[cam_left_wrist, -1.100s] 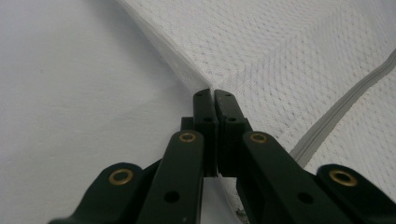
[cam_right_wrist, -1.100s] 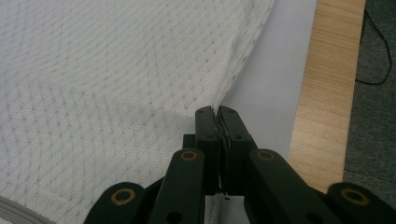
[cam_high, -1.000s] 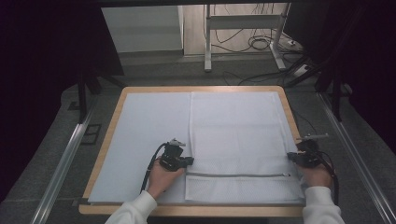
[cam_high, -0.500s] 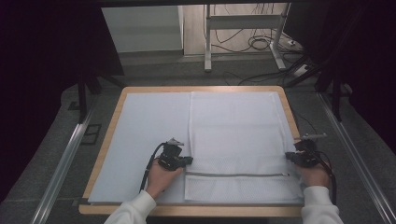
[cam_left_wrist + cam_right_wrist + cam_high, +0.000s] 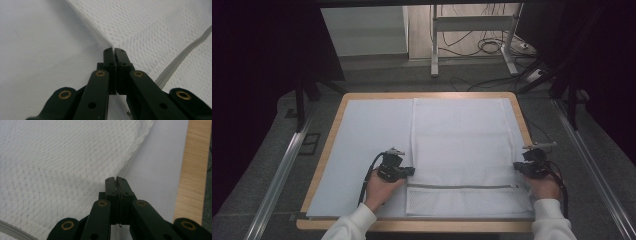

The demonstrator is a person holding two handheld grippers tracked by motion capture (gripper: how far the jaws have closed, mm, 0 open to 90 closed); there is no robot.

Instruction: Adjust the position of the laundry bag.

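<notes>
The left gripper [image 5: 114, 51] is clenched on the left edge of a white mesh bag [image 5: 464, 145], its jaws pressed together with the hem between them, just above the zipper [image 5: 185, 52]. The right gripper [image 5: 116, 180] is likewise clamped on the bag's right edge; a thin fold of netting is visible pinched in the seam of the jaws. Each gripper is held in one of the person's hands near the front of the table [image 5: 424, 226].

The bag lies flat on a pale sheet [image 5: 362, 140], occupying its right half.

Handling assessment: the mesh appears light, limp and loosely woven. It will probably sag and drape between two holds and may snag. The stitched side hems, near the zipper, look like the firmest places to grip.
</notes>
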